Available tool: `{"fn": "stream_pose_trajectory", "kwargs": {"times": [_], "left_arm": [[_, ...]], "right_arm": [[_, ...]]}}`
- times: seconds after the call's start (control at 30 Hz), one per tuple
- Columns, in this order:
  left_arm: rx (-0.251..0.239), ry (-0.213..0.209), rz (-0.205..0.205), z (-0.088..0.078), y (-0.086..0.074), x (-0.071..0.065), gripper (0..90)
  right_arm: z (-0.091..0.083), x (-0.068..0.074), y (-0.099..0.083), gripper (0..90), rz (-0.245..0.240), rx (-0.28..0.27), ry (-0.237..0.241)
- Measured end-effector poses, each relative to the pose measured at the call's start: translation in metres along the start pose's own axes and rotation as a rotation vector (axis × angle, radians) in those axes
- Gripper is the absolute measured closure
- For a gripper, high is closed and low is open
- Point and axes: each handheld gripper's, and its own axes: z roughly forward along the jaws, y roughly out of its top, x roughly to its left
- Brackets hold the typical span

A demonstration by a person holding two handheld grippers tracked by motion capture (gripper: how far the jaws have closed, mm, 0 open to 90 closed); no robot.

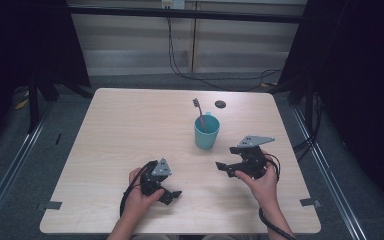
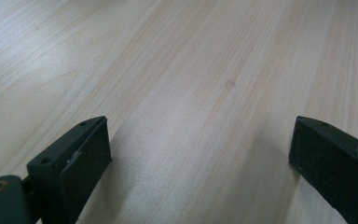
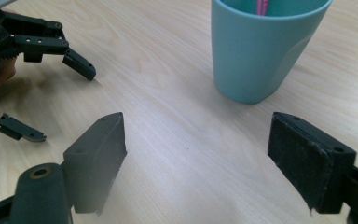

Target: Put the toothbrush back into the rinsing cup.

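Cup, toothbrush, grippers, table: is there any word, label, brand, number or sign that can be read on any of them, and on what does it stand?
None can be read.
Cup: plain teal wall, no print.
Toothbrush: no marking can be made out at this size.
Left gripper and right gripper: black jaws and grey plates, no lettering.
Table: bare wood grain.
Small pale fitting on the back wall: too small to read.

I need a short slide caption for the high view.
Two open grippers rest near a teal cup holding a toothbrush.
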Motion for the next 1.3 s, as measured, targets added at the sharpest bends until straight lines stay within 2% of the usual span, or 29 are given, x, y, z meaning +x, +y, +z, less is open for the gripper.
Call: {"fn": "stream_pose_trajectory", "kwargs": {"times": [0.77,1.3], "left_arm": [[-0.002,-0.001,0.001,0.000,0.000,0.000,5.2],[0.000,0.000,0.000,0.000,0.000,0.000,5.2]], "right_arm": [[0.016,0.005,-0.033,16.9,0.013,0.042,0.010],[0.029,0.009,-0.050,15.1,-0.018,0.106,-0.027]]}}
